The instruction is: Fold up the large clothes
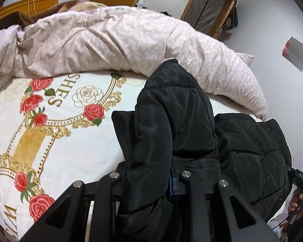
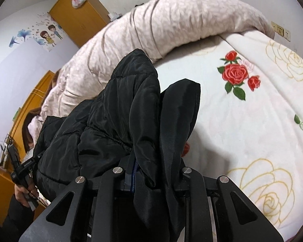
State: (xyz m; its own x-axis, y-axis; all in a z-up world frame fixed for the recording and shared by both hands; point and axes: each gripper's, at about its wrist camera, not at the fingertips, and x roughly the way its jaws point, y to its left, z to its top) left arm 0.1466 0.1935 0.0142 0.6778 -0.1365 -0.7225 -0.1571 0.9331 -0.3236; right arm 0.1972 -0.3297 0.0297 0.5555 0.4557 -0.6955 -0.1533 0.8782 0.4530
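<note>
A black quilted puffer jacket [image 1: 183,121] hangs bunched over the near edge of the bed. My left gripper [image 1: 151,183] is shut on a fold of it, with fabric draped over and hiding the fingertips. In the right wrist view the same jacket [image 2: 121,109] is held up; my right gripper [image 2: 153,179] is shut on another fold, and a loose flap hangs over its fingers. Each hand-held gripper shows in the other's view, the right one [image 1: 302,179] at the far right and the left one [image 2: 20,169] at the far left.
The bed has a white blanket [image 1: 66,133] printed with red roses and gold patterns. A crumpled pale pink duvet [image 1: 119,44] lies along the far side. Wooden wardrobes [image 2: 80,10] and doors stand by the walls.
</note>
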